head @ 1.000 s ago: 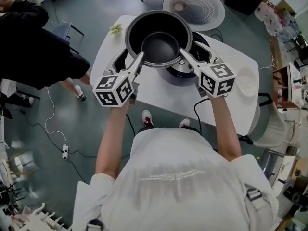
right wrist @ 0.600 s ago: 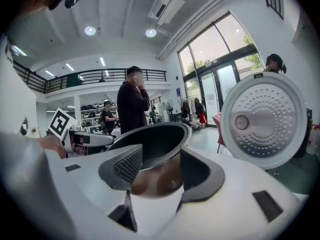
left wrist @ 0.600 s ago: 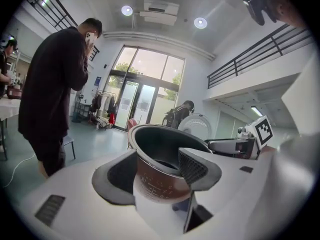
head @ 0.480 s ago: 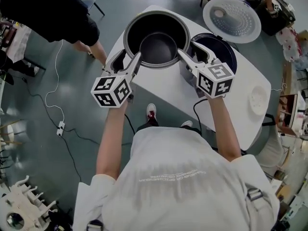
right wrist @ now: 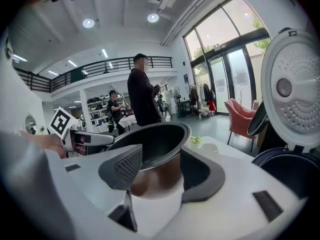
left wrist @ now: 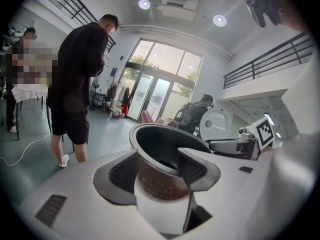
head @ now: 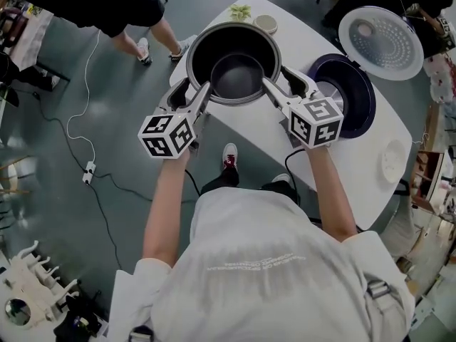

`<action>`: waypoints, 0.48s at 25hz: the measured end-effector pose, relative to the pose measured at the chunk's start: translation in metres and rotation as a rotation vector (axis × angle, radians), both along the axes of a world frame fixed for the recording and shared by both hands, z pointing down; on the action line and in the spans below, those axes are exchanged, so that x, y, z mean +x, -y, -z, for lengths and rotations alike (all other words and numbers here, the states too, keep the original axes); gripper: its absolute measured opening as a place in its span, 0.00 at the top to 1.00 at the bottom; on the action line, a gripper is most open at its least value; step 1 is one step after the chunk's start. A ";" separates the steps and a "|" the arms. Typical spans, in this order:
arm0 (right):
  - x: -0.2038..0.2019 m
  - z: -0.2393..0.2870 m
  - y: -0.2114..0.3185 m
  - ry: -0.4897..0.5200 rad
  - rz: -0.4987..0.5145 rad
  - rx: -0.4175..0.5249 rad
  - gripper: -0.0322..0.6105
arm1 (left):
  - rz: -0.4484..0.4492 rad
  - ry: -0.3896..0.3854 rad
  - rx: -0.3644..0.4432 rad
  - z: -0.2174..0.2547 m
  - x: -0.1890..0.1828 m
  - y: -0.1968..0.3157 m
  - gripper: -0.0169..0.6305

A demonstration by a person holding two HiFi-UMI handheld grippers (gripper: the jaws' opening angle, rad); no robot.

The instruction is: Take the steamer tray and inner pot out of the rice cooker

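Observation:
The dark inner pot (head: 234, 63) hangs over the left part of the white table (head: 249, 130), gripped by its rim on two sides. My left gripper (head: 192, 92) holds the left rim with one pad inside the pot and one outside; its jaws are closing on the wall. In the left gripper view the pot (left wrist: 160, 144) fills the gap of the left gripper (left wrist: 157, 171). My right gripper (head: 280, 84) is shut on the right rim, and in its own view the pot (right wrist: 150, 139) sits between the right gripper (right wrist: 160, 171) pads. The rice cooker (head: 342, 104) stands to the right with its lid (head: 380, 43) up.
A small bowl (head: 267, 23) and a green sprig (head: 241, 11) lie at the table's far end. A white plate (head: 393, 161) sits at the right end. A person in black (head: 107, 2) stands beyond the table's left side. A cable (head: 85, 169) trails over the floor.
Both grippers have carried the pot leftward off the rice cooker and lower toward the table. The cooker, first under the pot, now stands apart at its right.

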State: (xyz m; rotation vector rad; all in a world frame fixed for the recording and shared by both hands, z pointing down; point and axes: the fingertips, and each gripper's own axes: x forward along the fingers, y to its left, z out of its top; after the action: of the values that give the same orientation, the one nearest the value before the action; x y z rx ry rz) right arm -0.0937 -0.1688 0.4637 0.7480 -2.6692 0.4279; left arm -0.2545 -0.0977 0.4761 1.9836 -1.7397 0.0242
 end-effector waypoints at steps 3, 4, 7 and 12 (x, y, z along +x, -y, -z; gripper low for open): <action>-0.015 -0.020 0.001 -0.023 0.002 -0.029 0.58 | 0.003 -0.026 -0.019 -0.015 -0.015 0.001 0.58; -0.018 -0.027 0.002 -0.034 -0.001 -0.037 0.58 | 0.001 -0.031 -0.027 -0.020 -0.019 0.003 0.58; -0.025 -0.048 0.007 -0.065 -0.012 -0.065 0.58 | -0.011 -0.044 -0.052 -0.036 -0.027 0.010 0.58; -0.034 -0.084 0.013 -0.104 -0.022 -0.129 0.58 | -0.020 -0.057 -0.099 -0.063 -0.037 0.019 0.58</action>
State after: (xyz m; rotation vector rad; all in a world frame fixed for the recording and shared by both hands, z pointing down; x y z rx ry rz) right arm -0.1278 -0.1821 0.5474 0.7411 -2.5119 0.5455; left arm -0.2920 -0.1172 0.5395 1.9123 -1.6502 0.0588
